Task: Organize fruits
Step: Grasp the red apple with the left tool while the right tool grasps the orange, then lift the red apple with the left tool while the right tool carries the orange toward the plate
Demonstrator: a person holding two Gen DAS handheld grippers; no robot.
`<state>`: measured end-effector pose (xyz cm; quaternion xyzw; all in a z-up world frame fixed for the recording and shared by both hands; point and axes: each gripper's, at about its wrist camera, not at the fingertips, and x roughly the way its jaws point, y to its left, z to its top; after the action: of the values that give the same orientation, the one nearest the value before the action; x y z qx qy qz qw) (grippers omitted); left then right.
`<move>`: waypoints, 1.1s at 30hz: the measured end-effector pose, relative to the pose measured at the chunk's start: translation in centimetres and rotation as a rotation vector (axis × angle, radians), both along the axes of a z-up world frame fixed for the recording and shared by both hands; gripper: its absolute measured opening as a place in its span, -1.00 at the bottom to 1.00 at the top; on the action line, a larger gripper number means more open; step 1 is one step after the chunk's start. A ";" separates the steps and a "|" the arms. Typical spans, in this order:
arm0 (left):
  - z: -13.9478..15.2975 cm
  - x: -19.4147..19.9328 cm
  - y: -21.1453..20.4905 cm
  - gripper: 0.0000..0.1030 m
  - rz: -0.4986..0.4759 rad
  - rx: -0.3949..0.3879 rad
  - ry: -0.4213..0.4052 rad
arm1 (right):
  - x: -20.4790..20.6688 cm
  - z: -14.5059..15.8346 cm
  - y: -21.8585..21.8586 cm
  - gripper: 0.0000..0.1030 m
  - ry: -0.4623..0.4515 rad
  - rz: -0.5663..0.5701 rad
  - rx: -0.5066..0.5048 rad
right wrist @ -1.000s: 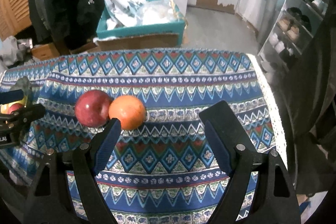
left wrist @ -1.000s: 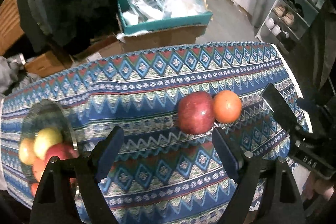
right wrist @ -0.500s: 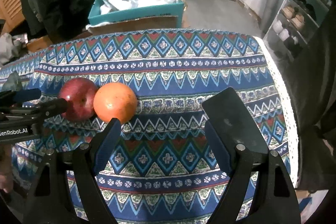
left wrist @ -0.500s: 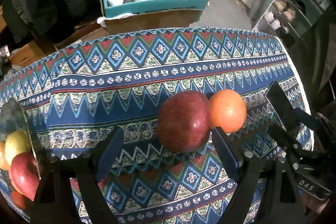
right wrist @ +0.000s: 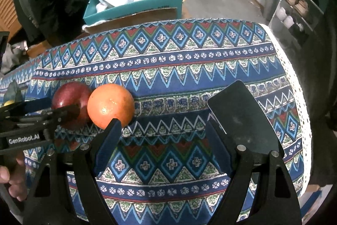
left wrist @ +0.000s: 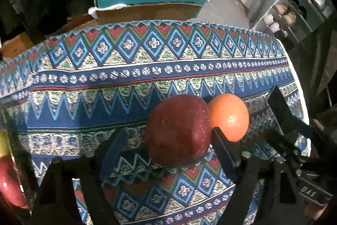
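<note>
Now, left wrist view: left hand-held gripper has just been closing w/ red apple between its pads, left pad not yet touching; right wrist view: right hand-held gripper spread, nothing in it, just right of orange, which touches the apple on the bench.

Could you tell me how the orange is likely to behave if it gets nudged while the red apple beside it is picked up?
The orange is round on a flat tablecloth, so it would probably roll. It touches the red apple, so lifting that may disturb it.
</note>
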<state>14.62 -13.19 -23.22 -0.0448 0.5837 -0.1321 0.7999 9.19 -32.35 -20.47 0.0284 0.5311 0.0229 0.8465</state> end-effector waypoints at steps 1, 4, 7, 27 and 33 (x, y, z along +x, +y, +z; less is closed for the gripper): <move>-0.2 0.1 0.1 0.43 0.000 -0.020 0.011 | 0.0 -0.1 0.0 0.58 0.002 0.002 -0.001; -0.7 0.1 0.1 0.23 -0.003 -0.072 0.034 | 0.0 -0.2 0.3 0.58 0.005 0.009 -0.002; -0.7 -0.1 0.2 0.22 0.001 -0.075 0.020 | 0.1 -0.3 0.6 0.58 0.007 0.018 -0.003; 1.5 -2.1 4.4 0.22 0.007 0.129 -0.093 | 3.1 -3.1 5.9 0.59 0.040 0.172 0.036; 1.5 -2.2 4.4 0.22 -0.025 0.133 -0.125 | 4.2 -4.2 6.9 0.59 0.055 0.187 0.045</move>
<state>12.38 -8.75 -21.68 0.0239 0.5406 -0.1055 0.8343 13.36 -25.48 -24.69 -0.0018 0.5539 0.1128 0.8249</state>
